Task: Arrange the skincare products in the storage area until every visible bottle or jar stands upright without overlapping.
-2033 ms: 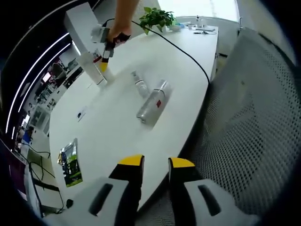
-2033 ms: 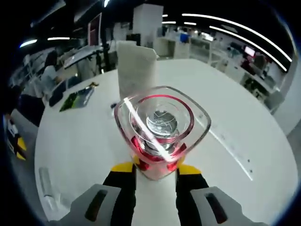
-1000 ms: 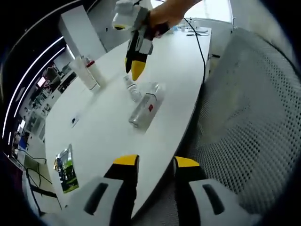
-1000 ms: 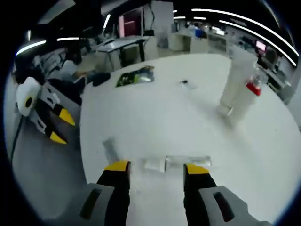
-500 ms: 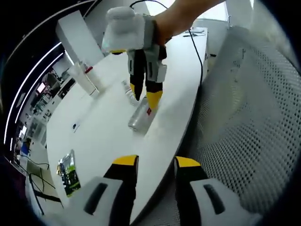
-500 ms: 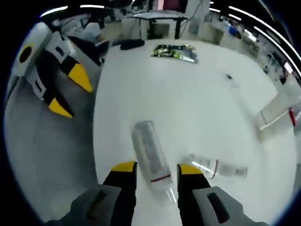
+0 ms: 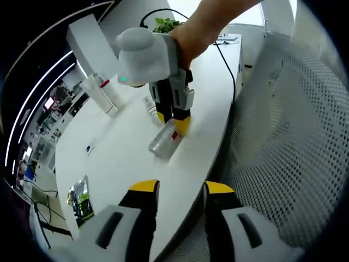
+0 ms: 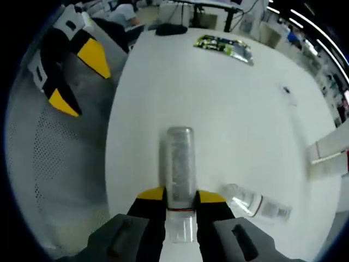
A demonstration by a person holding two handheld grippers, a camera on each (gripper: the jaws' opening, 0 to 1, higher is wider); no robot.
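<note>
Right gripper [image 8: 180, 197]: jaws closed on the lying silver bottle [image 8: 179, 166], near its cap end, on the white table [image 8: 229, 109]. Small clear bottle [image 8: 253, 203] lies at 4 o'clock, just beside. Left gripper [image 7: 177, 188]: jaws parted, holding nothing, off the table edge. Farther, at 10 o'clock, a white tube [image 7: 100, 93] and a red-capped bottle [image 7: 109, 88] stand upright.
</note>
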